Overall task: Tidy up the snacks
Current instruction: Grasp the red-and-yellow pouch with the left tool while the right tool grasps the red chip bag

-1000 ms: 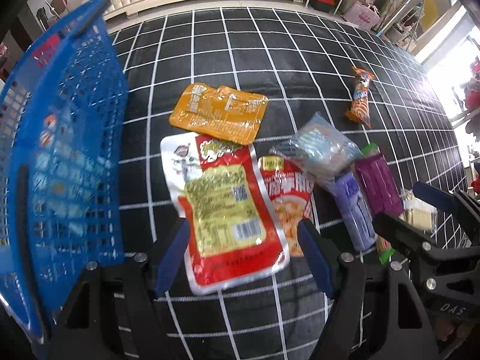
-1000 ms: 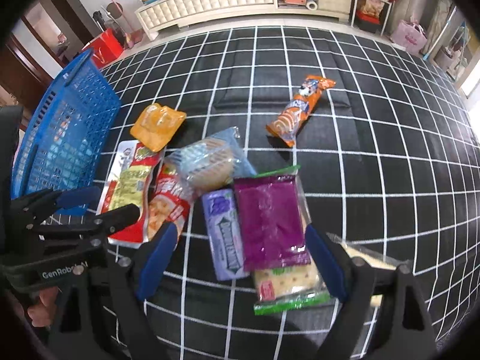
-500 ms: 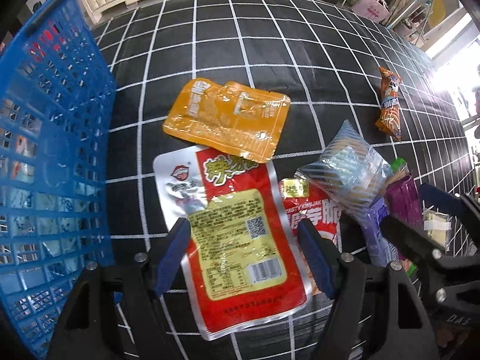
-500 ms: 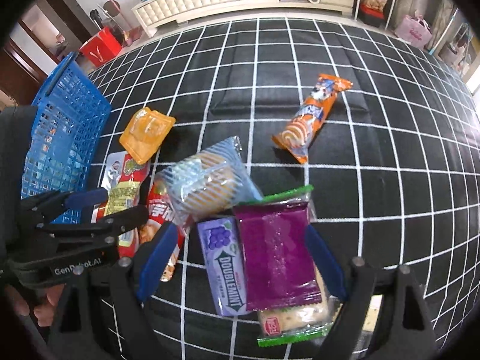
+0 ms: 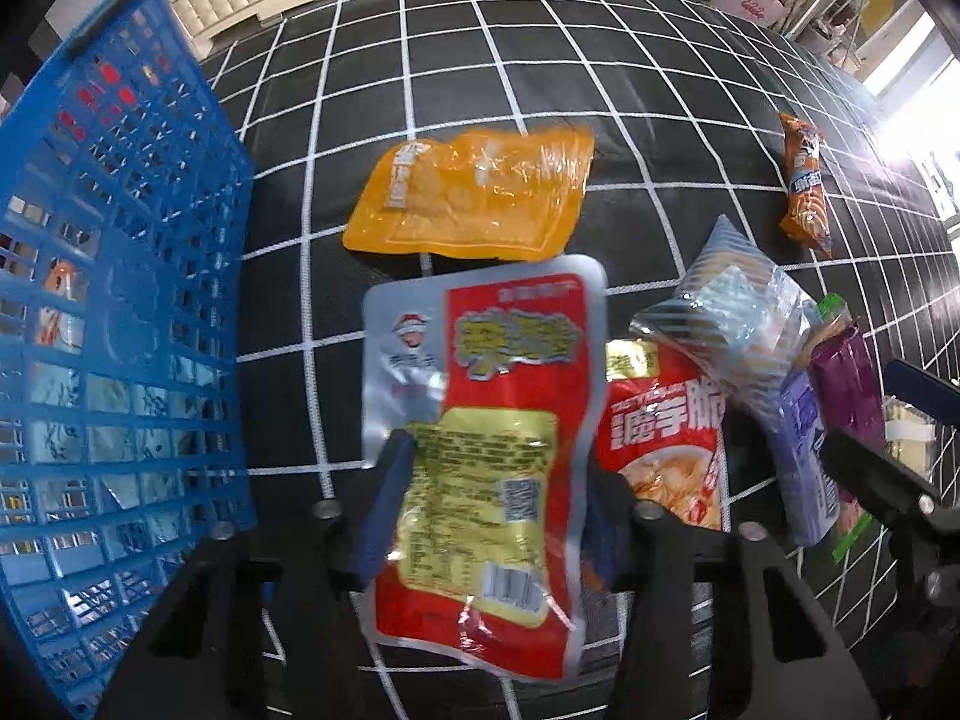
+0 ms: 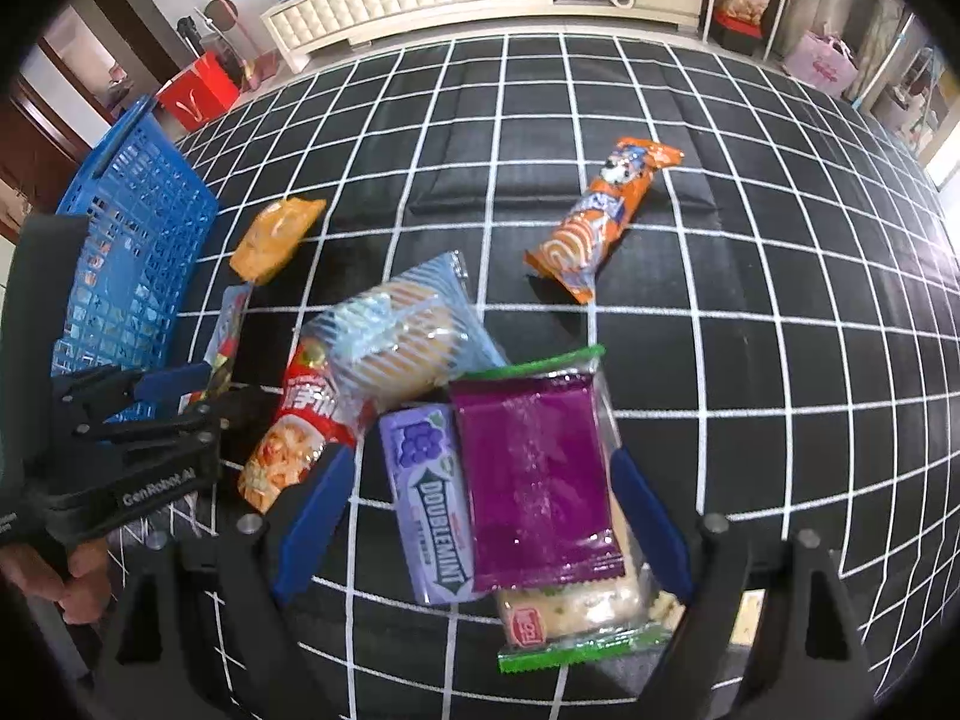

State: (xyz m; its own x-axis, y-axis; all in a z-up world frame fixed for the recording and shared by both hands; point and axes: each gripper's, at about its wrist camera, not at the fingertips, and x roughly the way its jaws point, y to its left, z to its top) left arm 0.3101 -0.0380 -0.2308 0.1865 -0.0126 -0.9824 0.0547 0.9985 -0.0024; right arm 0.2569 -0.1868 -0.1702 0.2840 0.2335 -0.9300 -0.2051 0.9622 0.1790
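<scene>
My left hand-held gripper (image 5: 489, 498) is closing on the red and silver snack packet (image 5: 486, 420), now lifted and tilted at frame centre; a second ago it lay flat between wider jaws. The blue basket (image 5: 120, 300) fills the left. My right hand-held gripper (image 6: 480, 516) stays wide open, empty, over the purple packet (image 6: 531, 474) on the checked surface (image 6: 780, 300).

The gum pack (image 6: 433, 501) reads "DOUBLEMINT"; the left gripper (image 6: 157, 489) "GenRobot.AI".
</scene>
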